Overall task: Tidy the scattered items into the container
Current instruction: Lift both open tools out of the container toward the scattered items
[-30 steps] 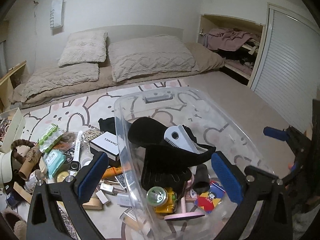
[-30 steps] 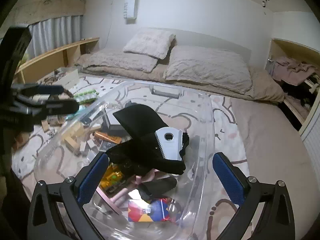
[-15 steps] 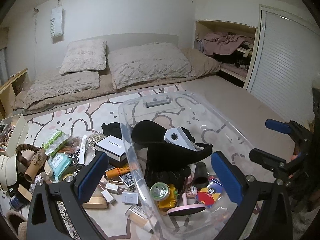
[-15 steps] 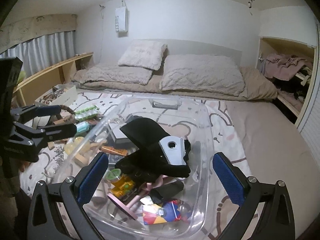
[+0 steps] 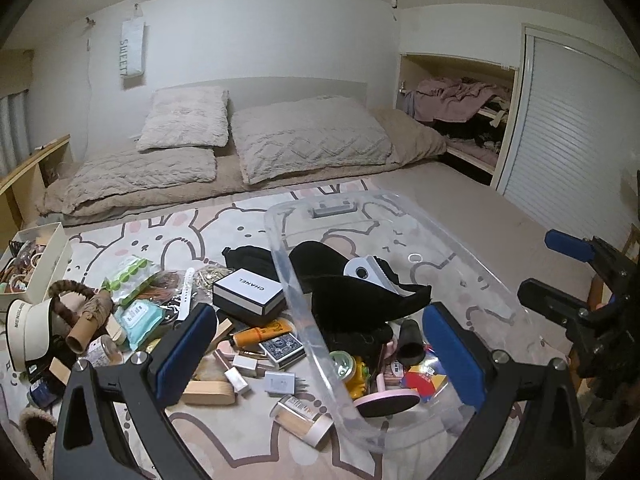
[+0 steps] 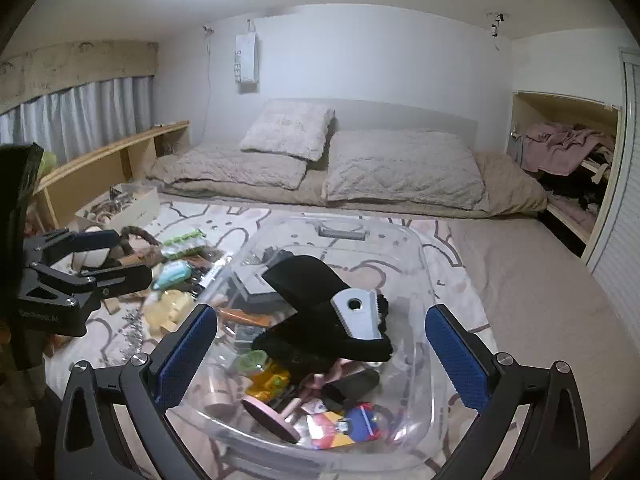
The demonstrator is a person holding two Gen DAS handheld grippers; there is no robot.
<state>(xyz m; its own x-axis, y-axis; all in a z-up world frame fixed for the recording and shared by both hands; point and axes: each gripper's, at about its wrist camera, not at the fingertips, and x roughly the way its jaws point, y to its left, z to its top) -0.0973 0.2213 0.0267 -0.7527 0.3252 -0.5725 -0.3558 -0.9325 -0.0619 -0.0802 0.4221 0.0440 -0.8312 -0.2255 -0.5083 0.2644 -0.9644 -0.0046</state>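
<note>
A clear plastic bin (image 5: 460,248) (image 6: 424,264) sits on the bunny rug and holds a black sandal (image 5: 360,300) (image 6: 320,312), a pink stand, a yellow toy and a colourful packet. Scattered items lie on the rug left of the bin: a black-and-white box (image 5: 248,292), an orange tube (image 5: 260,334), a deck of cards (image 5: 282,350), a white visor (image 5: 28,332) and teal wipes (image 5: 138,318). My left gripper (image 5: 320,356) hangs open above the bin's near left rim. My right gripper (image 6: 322,354) hangs open over the bin's near side. Both hold nothing.
A low bed with pillows (image 5: 308,136) runs along the back wall. A white box of hair ties (image 5: 36,264) stands at the far left. A slipper (image 5: 36,432) lies at the near left. A slatted door (image 5: 572,140) and an open closet (image 5: 460,120) are on the right.
Both grippers have risen and pulled back from the bin, so more of the room and rug shows. Neither gripper's fingers changed. The items lie as before.
</note>
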